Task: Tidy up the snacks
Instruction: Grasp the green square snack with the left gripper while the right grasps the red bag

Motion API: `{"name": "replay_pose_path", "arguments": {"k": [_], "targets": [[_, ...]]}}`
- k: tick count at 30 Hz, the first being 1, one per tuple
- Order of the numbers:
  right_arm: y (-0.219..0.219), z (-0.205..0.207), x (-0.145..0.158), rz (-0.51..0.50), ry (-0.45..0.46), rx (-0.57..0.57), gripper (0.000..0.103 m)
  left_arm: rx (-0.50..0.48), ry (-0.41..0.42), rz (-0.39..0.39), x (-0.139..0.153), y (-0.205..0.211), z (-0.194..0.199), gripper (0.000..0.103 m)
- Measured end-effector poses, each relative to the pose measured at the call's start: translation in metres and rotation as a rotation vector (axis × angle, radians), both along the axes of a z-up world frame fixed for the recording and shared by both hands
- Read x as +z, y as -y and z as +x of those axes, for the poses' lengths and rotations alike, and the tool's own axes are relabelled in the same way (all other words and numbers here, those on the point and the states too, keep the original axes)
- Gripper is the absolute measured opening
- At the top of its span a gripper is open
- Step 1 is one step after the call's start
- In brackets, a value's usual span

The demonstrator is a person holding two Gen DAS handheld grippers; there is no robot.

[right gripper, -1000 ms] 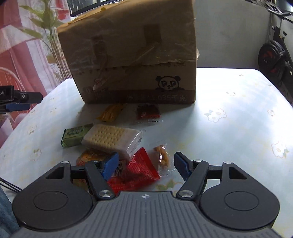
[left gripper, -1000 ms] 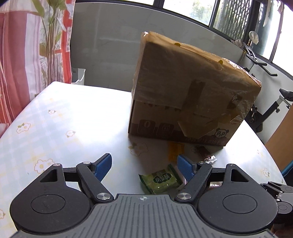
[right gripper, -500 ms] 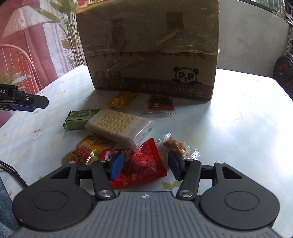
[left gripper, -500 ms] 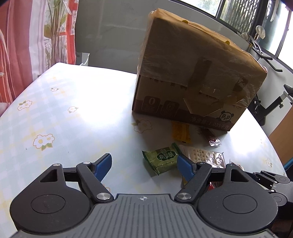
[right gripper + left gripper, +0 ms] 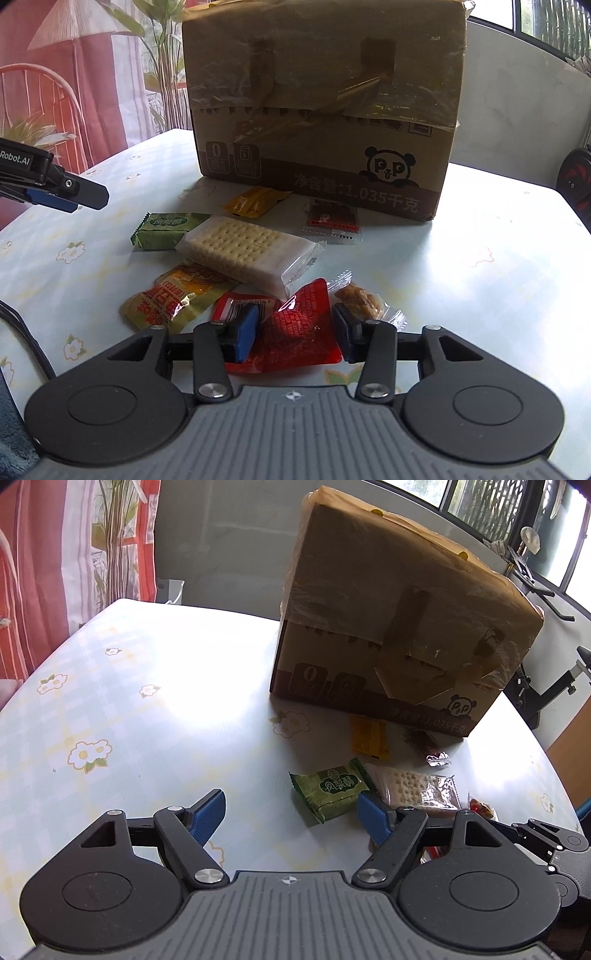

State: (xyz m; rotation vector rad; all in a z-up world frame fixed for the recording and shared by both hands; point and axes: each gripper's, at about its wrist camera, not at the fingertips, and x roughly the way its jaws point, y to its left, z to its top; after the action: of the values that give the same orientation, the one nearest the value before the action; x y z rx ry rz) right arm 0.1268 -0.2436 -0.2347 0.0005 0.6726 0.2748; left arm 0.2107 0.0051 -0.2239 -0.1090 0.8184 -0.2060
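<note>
Pale checked oilcloth with small white flowers covers the table point(image 5: 110, 686), and a taped cardboard box point(image 5: 399, 620) with a panda mark stands at its far side in both views.

From the left wrist, the left gripper point(image 5: 291, 814) hangs over bare cloth with its blue pads well apart and nothing between them. Just beyond its right pad lies a green packet point(image 5: 330, 788), touching a clear-wrapped cracker pack point(image 5: 413, 788). A yellow sachet point(image 5: 369, 736) and a dark red sachet point(image 5: 428, 746) lie near the box foot. Most of the remaining pile is hidden behind this gripper's right arm, though a black tip of the other tool shows at lower right.

Only the right wrist view shows the near snacks: a yellow-and-red bag point(image 5: 173, 299), a clear pouch of brown pieces point(image 5: 364, 301), and a red triangular packet point(image 5: 295, 328) at lower centre. The right gripper point(image 5: 295, 334) has just been closing, its jaws either side of that red packet; the blue pad looks to touch it, but a firm clamp cannot be told. Red curtains and a plant fill the upper left.
</note>
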Motion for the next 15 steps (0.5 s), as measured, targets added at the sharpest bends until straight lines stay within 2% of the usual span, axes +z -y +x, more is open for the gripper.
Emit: {"name": "replay_pose_path", "arguments": {"k": [4,11,15], "targets": [[0.002,-0.004,0.002,0.049,-0.007,0.017,0.04,0.001,-0.004,0.006,-0.001,0.0,0.0,0.08],[0.019,-0.009,0.02,0.141,0.108,-0.056,0.039,-0.006,-0.007,0.034,-0.004,0.005,0.0,0.08],[0.031,0.002,0.016,0.183,0.103,-0.085,0.039,-0.056,0.001,0.071,-0.008,0.015,-0.001,0.08]]}}
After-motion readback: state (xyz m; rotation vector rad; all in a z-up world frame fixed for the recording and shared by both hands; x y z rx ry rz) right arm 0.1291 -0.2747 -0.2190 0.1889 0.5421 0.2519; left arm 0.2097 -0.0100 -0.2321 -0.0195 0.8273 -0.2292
